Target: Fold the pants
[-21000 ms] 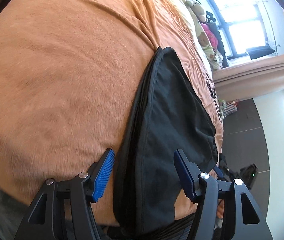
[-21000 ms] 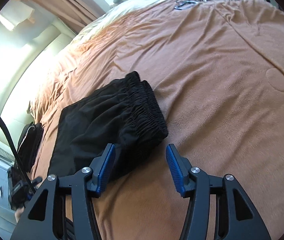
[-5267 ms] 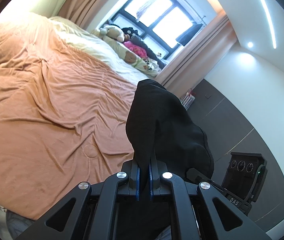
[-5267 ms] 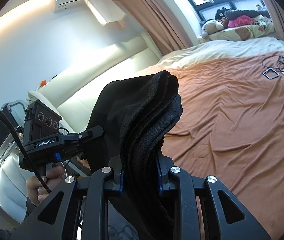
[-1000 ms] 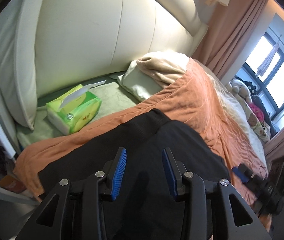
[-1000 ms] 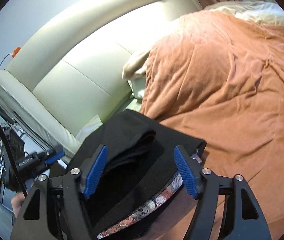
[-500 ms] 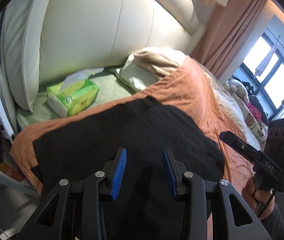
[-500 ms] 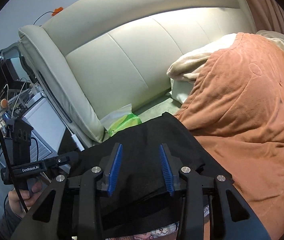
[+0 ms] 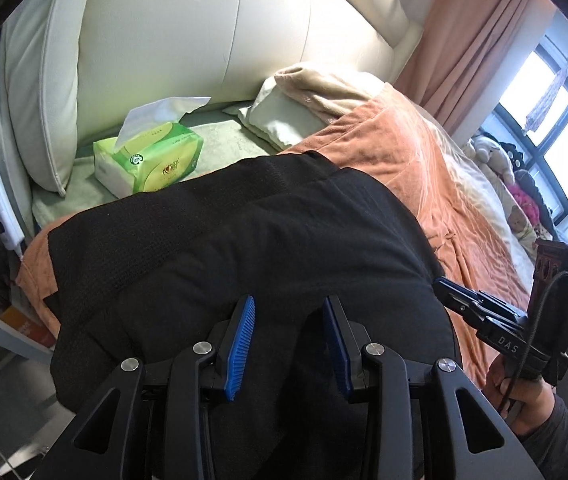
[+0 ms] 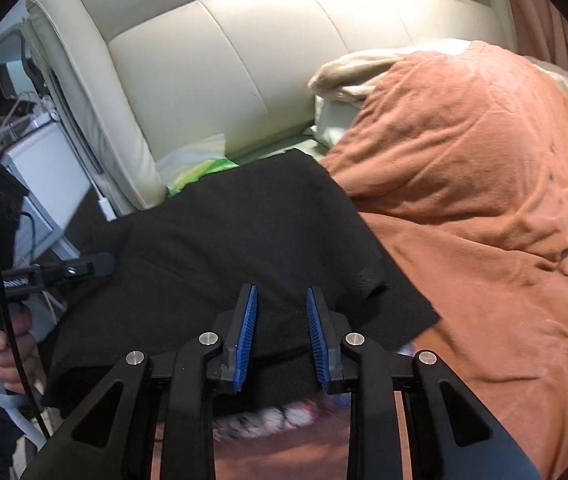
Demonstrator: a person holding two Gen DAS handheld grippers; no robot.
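Observation:
The folded black pants (image 9: 244,248) lie on the orange blanket (image 9: 395,152) near the head of the bed. They also show in the right wrist view (image 10: 244,232). My left gripper (image 9: 288,316) is open and empty, just above the pants' near edge. My right gripper (image 10: 280,304) is open and empty, its blue pads a narrow gap apart over the pants. Each gripper shows in the other's view, the right one (image 9: 495,320) at the pants' right side, the left one (image 10: 44,274) at their left side.
A green tissue box (image 9: 148,160) stands behind the pants by the cream headboard (image 9: 204,40). A cream pillow (image 9: 303,112) lies to its right. A white bedside cabinet (image 10: 40,168) stands left of the bed. A patterned cloth (image 10: 280,420) shows under the pants' near edge.
Both grippers have pulled back a little from the pants, which stay put on the blanket. The right gripper's pads have come closer together over the last second.

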